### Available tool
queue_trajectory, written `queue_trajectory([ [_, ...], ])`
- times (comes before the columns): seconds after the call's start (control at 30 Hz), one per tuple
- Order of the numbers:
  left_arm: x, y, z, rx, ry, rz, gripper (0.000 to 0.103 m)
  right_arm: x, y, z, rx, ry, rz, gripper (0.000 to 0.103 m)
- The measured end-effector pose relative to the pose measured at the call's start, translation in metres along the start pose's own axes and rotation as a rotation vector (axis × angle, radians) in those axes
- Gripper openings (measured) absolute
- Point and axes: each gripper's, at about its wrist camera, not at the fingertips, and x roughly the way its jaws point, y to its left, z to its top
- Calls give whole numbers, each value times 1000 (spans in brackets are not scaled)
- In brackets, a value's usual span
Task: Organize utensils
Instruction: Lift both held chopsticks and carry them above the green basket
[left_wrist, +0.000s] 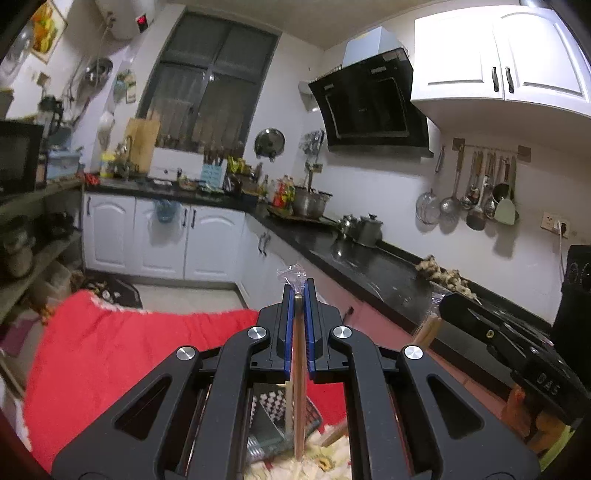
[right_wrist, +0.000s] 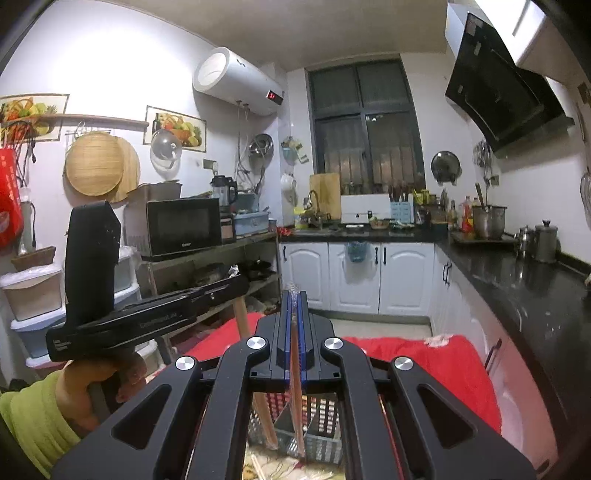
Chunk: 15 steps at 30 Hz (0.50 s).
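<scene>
My left gripper (left_wrist: 299, 295) is shut on a wooden chopstick (left_wrist: 299, 387) in a clear plastic sleeve. The stick hangs upright, its lower end over a perforated metal utensil holder (left_wrist: 269, 417). My right gripper (right_wrist: 294, 299) is shut on another sleeved chopstick (right_wrist: 297, 406), also upright, its lower end in or just over the same holder (right_wrist: 317, 428). A second stick (right_wrist: 266, 421) stands tilted in the holder. The right gripper body also shows in the left wrist view (left_wrist: 498, 332), and the left gripper body shows in the right wrist view (right_wrist: 147, 317).
A red cloth (left_wrist: 110, 350) covers the table under the holder, with loose chopsticks (right_wrist: 258, 469) on a patterned cover near the front. A black counter (left_wrist: 369, 266) with pots runs along the right. Shelves with a microwave (right_wrist: 181, 225) stand on the left.
</scene>
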Motion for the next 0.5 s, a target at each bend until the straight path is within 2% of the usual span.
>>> queue_trajectory([
  [0.27,10,0,18,32,-53,54,3,12,-1,20,-27,-46,-19,3],
  [0.5,30,5,18,45,-48,92,3,24,-2,25,-55,-60,-33,3],
])
